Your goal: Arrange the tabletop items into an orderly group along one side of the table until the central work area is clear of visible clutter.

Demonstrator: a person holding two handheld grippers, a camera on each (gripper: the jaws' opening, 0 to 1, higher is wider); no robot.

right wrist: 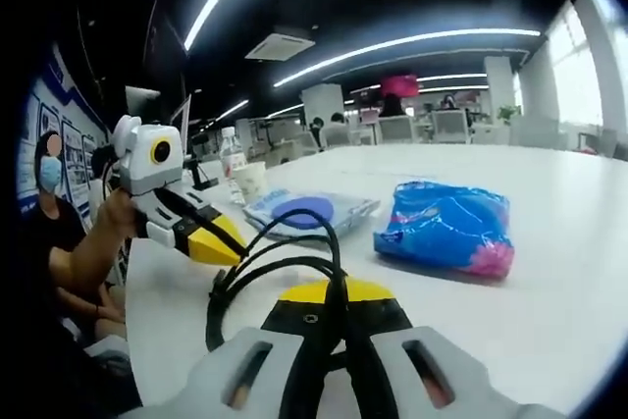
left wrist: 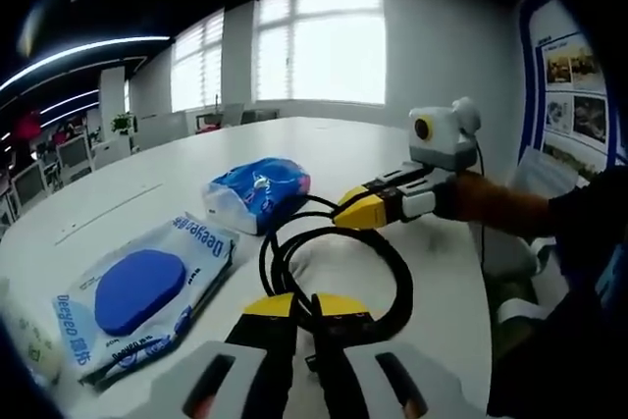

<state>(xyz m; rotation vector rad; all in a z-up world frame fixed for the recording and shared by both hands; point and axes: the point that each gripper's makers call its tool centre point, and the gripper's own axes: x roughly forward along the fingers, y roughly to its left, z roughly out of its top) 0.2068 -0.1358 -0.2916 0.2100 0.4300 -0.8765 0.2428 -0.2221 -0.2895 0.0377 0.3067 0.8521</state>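
Coiled black cable (left wrist: 334,252): pinched in both my hand-held grippers, left (left wrist: 304,316) and right (right wrist: 334,326); wipes pack (left wrist: 147,291), blue packet (left wrist: 260,193) unsorted mid-desk (left wrist: 324,149).

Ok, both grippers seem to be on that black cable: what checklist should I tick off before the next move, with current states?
1. Left gripper jaws closed on the black cable: ok.
2. Right gripper jaws closed on the cable: ok.
3. Cable loop free of the blue tissue pack: cannot tell, it lies very close.
4. Wet wipes pack lying flat, clear of the cable: ok.
5. Bottle and cup upright, away from the cable: ok.
6. Table centre uncluttered: not ok.
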